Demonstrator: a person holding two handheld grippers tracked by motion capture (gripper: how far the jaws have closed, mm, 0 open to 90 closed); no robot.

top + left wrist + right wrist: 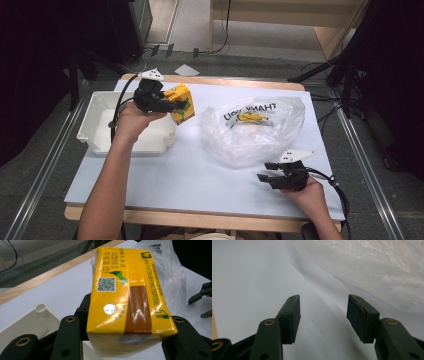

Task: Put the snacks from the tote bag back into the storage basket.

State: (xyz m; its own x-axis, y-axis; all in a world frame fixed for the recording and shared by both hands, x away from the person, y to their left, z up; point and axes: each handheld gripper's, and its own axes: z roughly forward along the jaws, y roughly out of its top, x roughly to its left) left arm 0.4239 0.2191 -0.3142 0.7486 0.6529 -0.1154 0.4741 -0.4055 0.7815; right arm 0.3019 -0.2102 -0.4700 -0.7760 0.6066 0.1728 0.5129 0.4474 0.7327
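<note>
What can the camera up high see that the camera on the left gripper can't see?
The high view alone takes in the person's left hand around the left gripper, the whole white tray and the words printed on the plastic bag. The left gripper view alone shows the small print on the yellow carton: a square code, a silver dot and a brown tape strip. Both views share the carton clamped in the left gripper, the bag, the tray and the open right gripper.

yellow carton (182, 103) | tilted | held aloft by tray's right edge
</note>
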